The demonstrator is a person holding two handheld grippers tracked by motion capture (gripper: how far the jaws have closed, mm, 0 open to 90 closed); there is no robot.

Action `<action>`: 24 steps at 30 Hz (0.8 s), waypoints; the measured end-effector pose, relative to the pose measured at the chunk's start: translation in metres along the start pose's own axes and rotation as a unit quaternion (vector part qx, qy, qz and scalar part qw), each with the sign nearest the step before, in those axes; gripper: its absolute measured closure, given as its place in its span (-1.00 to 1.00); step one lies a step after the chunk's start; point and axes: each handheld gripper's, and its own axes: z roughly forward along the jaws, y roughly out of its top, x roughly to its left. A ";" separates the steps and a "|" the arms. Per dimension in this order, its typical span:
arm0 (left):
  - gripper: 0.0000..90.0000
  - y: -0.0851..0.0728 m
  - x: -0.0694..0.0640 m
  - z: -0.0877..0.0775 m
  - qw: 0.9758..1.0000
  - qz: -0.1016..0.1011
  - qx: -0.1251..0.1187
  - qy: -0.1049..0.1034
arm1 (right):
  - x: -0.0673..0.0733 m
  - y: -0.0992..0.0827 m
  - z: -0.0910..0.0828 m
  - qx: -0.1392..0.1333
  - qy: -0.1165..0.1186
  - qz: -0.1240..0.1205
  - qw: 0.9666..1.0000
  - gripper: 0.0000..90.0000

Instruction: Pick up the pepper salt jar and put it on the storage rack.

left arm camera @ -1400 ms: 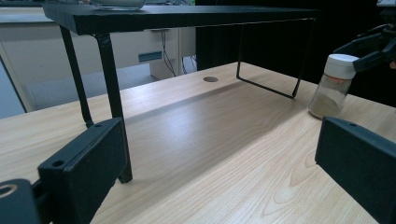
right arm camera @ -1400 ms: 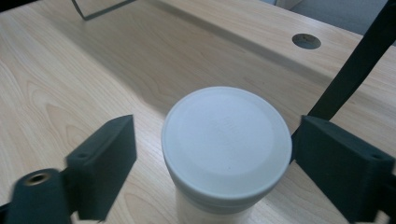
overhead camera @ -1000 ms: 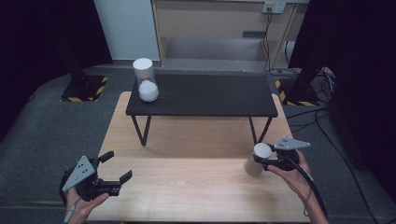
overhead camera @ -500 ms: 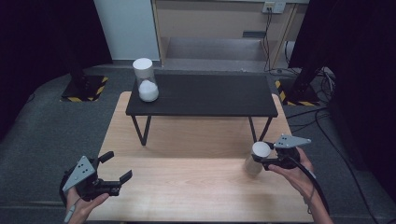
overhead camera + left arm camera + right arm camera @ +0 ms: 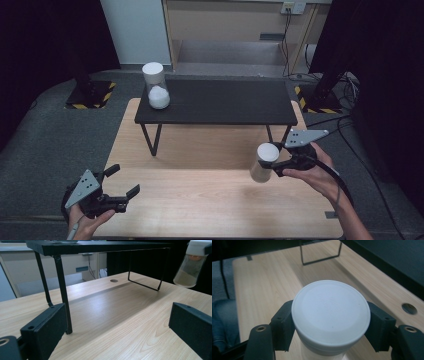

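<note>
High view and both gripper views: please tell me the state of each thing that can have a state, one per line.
Right gripper: shut on the held jar, near its lid.
Held jar: lid on, lifted off the wooden table, slightly tilted.
Left gripper: open, nothing between its jaws.
Second jar: upright on the black shelf, lid on, partly filled with something white.

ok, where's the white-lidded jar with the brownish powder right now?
High view, right side: the jar is clamped in the right gripper, held above the wooden table, in front of the black shelf.
</note>
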 end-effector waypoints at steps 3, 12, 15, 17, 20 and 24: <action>-0.98 0.000 0.000 -0.001 1.000 -0.001 -0.001 0.004 | -0.003 0.014 0.002 -0.003 0.020 -0.009 1.000 -0.25; -0.98 -0.001 0.001 -0.002 1.000 -0.007 -0.005 0.000 | -0.007 0.051 0.011 0.010 0.057 -0.022 0.998 -0.25; -0.98 -0.001 0.001 -0.001 1.000 -0.004 -0.005 -0.005 | -0.006 0.063 0.010 0.015 0.057 -0.023 0.998 -0.25; -0.98 0.000 0.001 0.000 1.000 -0.003 -0.005 -0.008 | -0.009 0.070 0.007 0.014 0.059 -0.018 0.998 -0.25; -0.98 -0.001 0.001 0.000 1.000 -0.003 -0.005 -0.010 | -0.012 0.083 0.001 0.014 0.056 -0.014 0.998 -0.25; -0.98 -0.001 0.001 -0.001 1.000 -0.003 -0.006 -0.011 | -0.017 0.100 -0.007 0.011 0.045 -0.011 0.999 -0.25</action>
